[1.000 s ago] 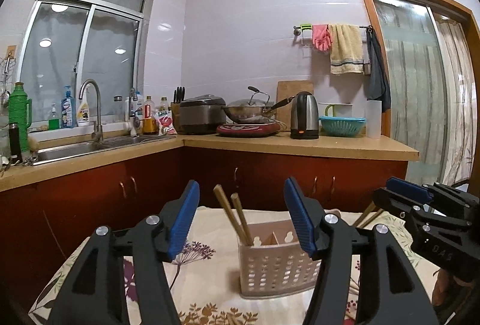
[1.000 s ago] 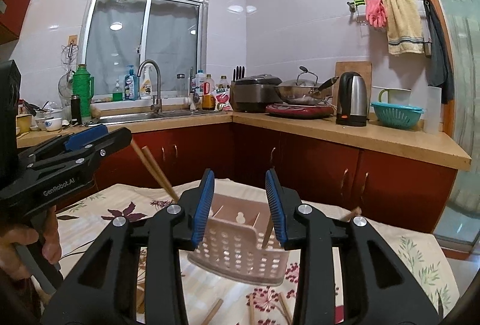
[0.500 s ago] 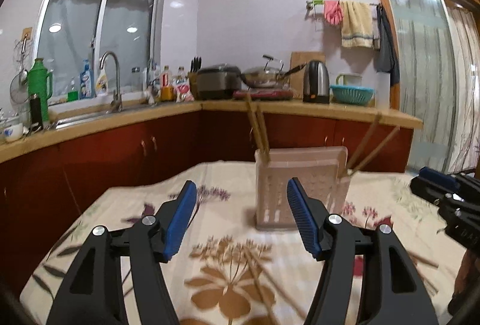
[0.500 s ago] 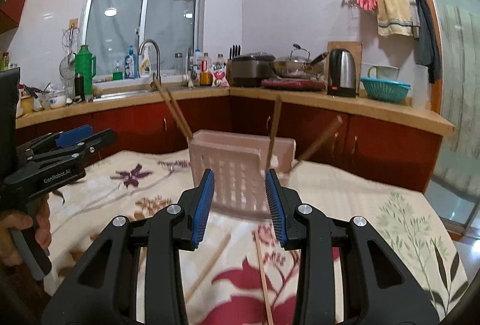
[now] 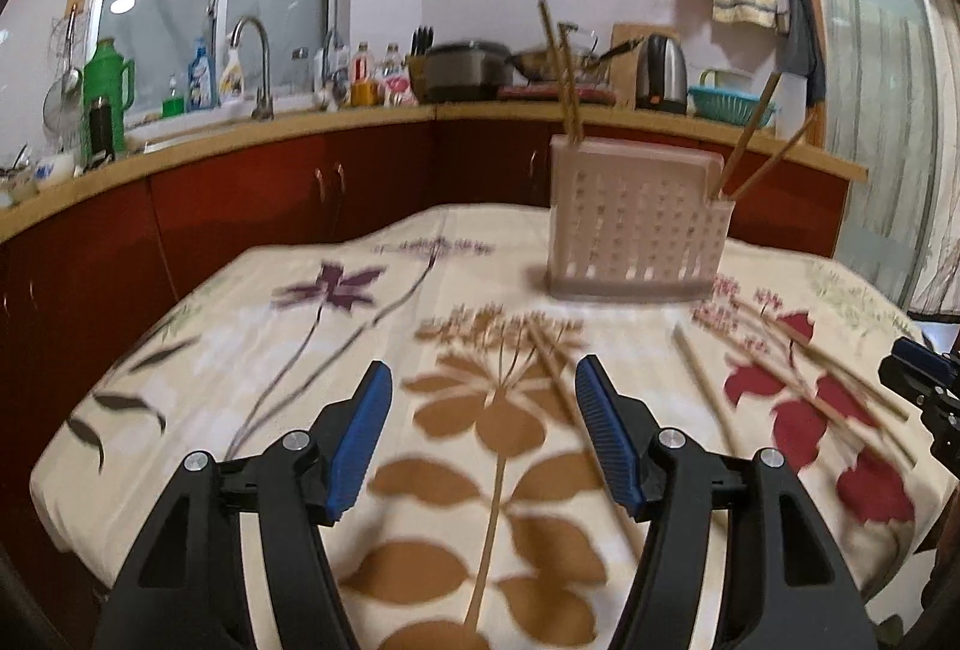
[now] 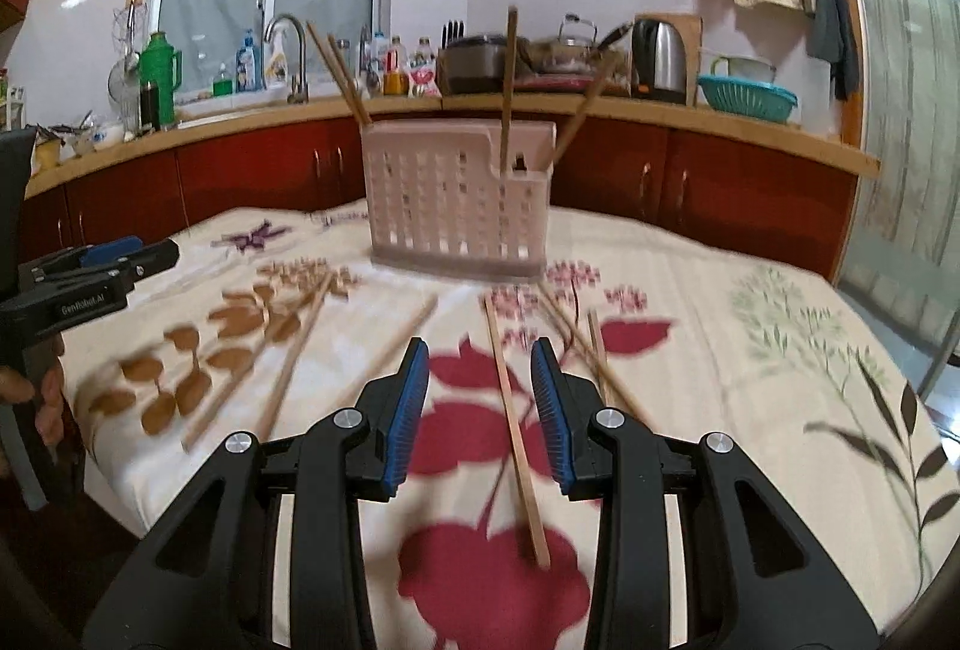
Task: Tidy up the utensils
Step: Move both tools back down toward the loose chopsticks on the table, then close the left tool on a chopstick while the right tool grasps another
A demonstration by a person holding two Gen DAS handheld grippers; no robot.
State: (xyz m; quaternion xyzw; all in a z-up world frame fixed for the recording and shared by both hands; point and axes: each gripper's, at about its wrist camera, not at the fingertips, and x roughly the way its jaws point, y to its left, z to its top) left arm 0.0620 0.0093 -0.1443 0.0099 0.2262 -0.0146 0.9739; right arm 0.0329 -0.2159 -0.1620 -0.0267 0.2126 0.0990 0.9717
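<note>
While both grippers hang over it, the table (image 5: 198, 350), covered by a floral cloth, fills the near half of each view, with a counter (image 6: 690, 122) far behind carrying a kettle (image 6: 660, 56) and a teal basket (image 6: 747, 98). Far-centre on the table stands a pale perforated holder (image 6: 459, 197), upright; chopsticks stick out of it, two leaning left (image 6: 339, 71), one upright (image 6: 509, 86) and one leaning right (image 6: 591, 95). Left gripper (image 5: 483, 434) is released, fingers wide apart, nothing between them, over the brown flower print at near left. Right gripper (image 6: 480, 404) is also released, narrower gap, holding nothing; a loose chopstick (image 6: 516, 428) on the cloth runs near-to-far through that gap, contact not clear. More loose chopsticks lie on the table: two (image 6: 288, 368) left of the right gripper, a few crossed ones (image 6: 591, 344) just to its right, all near the holder's front, apart from it. Views are motion-blurred.
</note>
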